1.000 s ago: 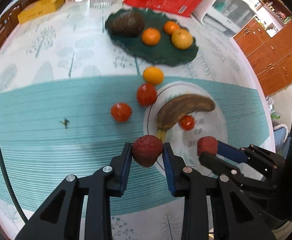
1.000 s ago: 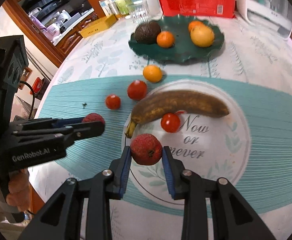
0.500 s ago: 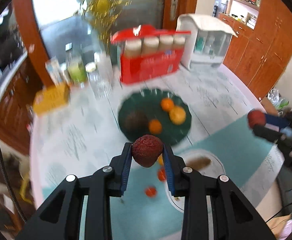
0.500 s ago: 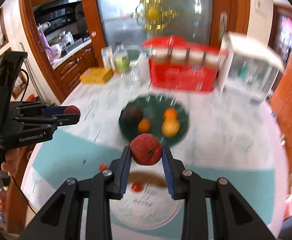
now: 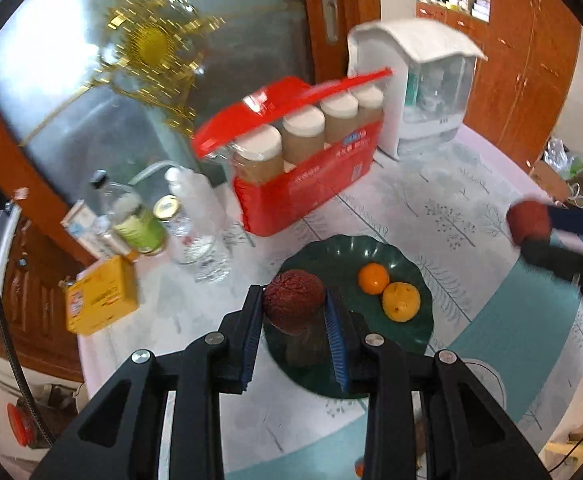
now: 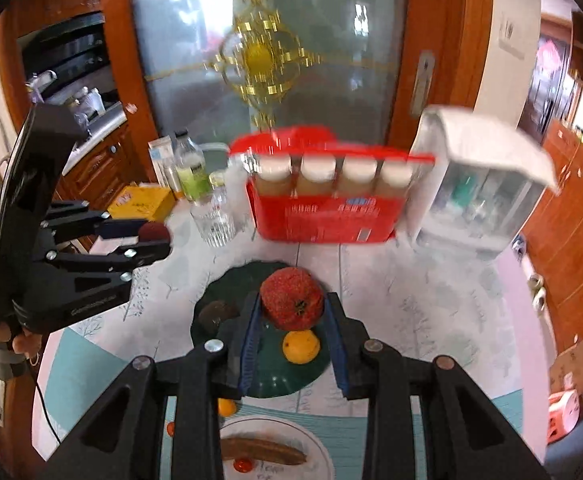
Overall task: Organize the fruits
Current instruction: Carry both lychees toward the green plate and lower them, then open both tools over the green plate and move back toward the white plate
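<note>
My left gripper (image 5: 293, 308) is shut on a dark red lychee (image 5: 293, 300), held high above the dark green plate (image 5: 415, 344). That plate holds two oranges (image 5: 373, 278) and a dark avocado (image 6: 217, 314). My right gripper (image 6: 293, 312) is shut on a red lychee (image 6: 292, 298), also high over the green plate (image 6: 267, 376). The right gripper shows at the right edge of the left wrist view (image 5: 531, 226); the left gripper shows at the left of the right wrist view (image 6: 153, 236). A white plate (image 6: 315, 440) with a brown banana (image 6: 263, 454) lies below.
A red box of jars (image 5: 303, 168), a white appliance (image 5: 419, 88), bottles and a glass (image 5: 195, 232) and a yellow box (image 5: 99, 300) stand at the back of the table. Small tomatoes (image 6: 243, 465) and an orange (image 6: 225, 407) lie near the white plate.
Both grippers rose from table level high above the table with their lychees, and now hover over the green plate. The views tilted up toward the room.
</note>
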`<state>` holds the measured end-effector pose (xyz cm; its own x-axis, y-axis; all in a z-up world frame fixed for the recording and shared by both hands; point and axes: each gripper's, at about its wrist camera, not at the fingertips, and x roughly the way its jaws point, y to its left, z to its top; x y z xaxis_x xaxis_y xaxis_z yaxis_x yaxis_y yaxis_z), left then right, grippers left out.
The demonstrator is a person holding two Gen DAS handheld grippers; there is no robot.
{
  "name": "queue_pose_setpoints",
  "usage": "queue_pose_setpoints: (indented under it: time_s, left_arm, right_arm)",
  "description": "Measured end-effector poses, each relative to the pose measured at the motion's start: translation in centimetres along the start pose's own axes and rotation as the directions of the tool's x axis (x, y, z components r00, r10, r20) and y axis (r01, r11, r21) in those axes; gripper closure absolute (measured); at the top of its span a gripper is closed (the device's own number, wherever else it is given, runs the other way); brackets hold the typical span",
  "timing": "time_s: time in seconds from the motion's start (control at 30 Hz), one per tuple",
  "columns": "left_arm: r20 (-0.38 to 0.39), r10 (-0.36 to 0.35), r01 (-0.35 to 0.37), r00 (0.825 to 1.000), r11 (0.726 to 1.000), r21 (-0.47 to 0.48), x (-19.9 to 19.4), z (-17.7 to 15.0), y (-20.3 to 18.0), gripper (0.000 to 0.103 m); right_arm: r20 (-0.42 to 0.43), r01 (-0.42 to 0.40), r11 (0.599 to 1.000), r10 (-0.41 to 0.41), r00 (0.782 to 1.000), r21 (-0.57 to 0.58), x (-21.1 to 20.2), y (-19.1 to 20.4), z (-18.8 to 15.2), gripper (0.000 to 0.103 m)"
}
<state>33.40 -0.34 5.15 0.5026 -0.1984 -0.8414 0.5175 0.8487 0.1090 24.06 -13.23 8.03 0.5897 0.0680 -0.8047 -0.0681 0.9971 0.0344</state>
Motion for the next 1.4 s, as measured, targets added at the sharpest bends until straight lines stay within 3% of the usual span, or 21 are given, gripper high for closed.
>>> queue_pose_setpoints:
  time_s: [0.17,0.37,0.73,0.8,0.87,0.9,0.93,1.03,1.4]
  left_arm:
    - [-0.075,-0.065,0.066,0.995,0.998,0.022,7.1,0.4,-0.8,0.074]
    - [-0.172,-0.153,0.155,0.973,0.988,-0.002,14.5,-0.7,-1.6,0.074]
    - [-0.261,-0.179,0.193,0.949,0.981,0.027,21.0,-3.2,-3.0,0.073]
    - [-0.264,-0.166,0.182,0.950,0.982,0.039,21.5,-3.4,-3.2,0.072]
    - [-0.257,-0.158,0.176,0.953,0.983,0.051,21.5,-3.5,-3.3,0.059]
    - [-0.252,-0.156,0.174,0.955,0.983,0.052,21.3,-3.5,-3.2,0.042]
    - [-0.238,-0.151,0.169,0.959,0.984,0.054,21.0,-3.5,-3.1,0.032]
    - [-0.208,-0.152,0.169,0.966,0.983,0.068,19.8,-3.5,-3.0,0.029]
    - [-0.140,-0.112,0.125,0.984,0.989,0.083,14.3,-4.1,-1.7,0.029]
  right_arm:
    - [-0.106,-0.007,0.999,0.011,0.994,0.037,6.3,0.8,-2.7,0.072]
    - [-0.224,-0.001,0.997,0.019,0.974,0.080,12.6,1.4,-6.1,0.072]
    - [-0.336,0.017,0.994,0.020,0.942,0.105,18.6,1.4,-8.3,0.071]
    - [-0.337,0.022,0.995,0.013,0.941,0.100,18.9,1.4,-8.4,0.071]
    - [-0.338,0.026,0.996,0.005,0.941,0.088,19.0,1.6,-8.4,0.070]
    - [-0.337,0.023,0.996,0.008,0.942,0.087,18.9,1.7,-8.4,0.069]
    - [-0.334,0.021,0.996,0.009,0.943,0.087,18.8,1.7,-8.4,0.068]
    - [-0.319,0.026,0.996,0.002,0.948,0.082,18.2,1.9,-8.3,0.062]
    - [-0.270,0.026,0.996,-0.001,0.963,0.091,15.3,1.9,-8.1,0.062]
